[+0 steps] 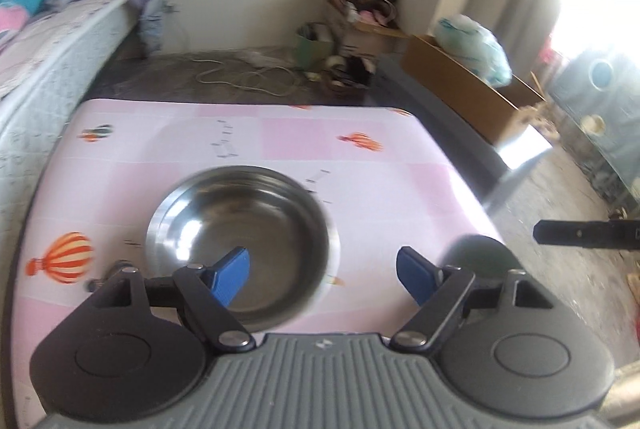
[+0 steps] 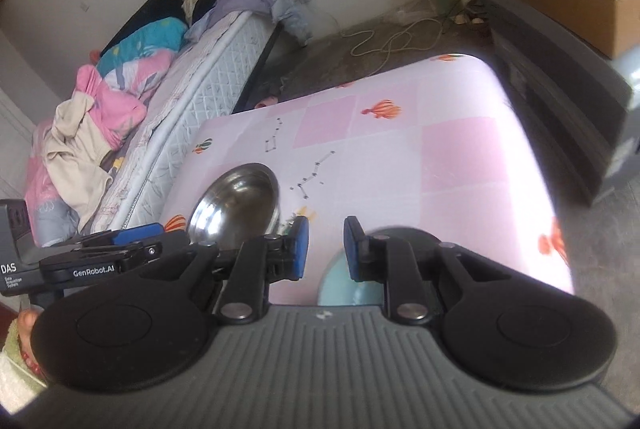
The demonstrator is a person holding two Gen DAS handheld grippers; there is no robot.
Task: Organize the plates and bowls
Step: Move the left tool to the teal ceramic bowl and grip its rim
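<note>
A steel bowl (image 1: 244,225) sits on the pink table (image 1: 400,181) near its front edge. My left gripper (image 1: 324,275) is open, its left finger over the bowl's inside and its right finger outside the rim. A dark green dish (image 1: 486,253) lies at the table's right front, partly hidden behind the right finger. In the right wrist view the steel bowl (image 2: 236,203) is to the left. My right gripper (image 2: 325,249) is open and empty above a light blue dish (image 2: 336,283) with a dark rim, mostly hidden under the gripper. The left gripper (image 2: 136,233) shows at the left.
A bed (image 2: 168,117) with bedding stands left of the table. A cardboard box (image 1: 472,89) and clutter stand beyond the table at the right. A white cord (image 1: 244,77) lies on the floor behind the table. The right gripper's finger (image 1: 576,233) shows at the right.
</note>
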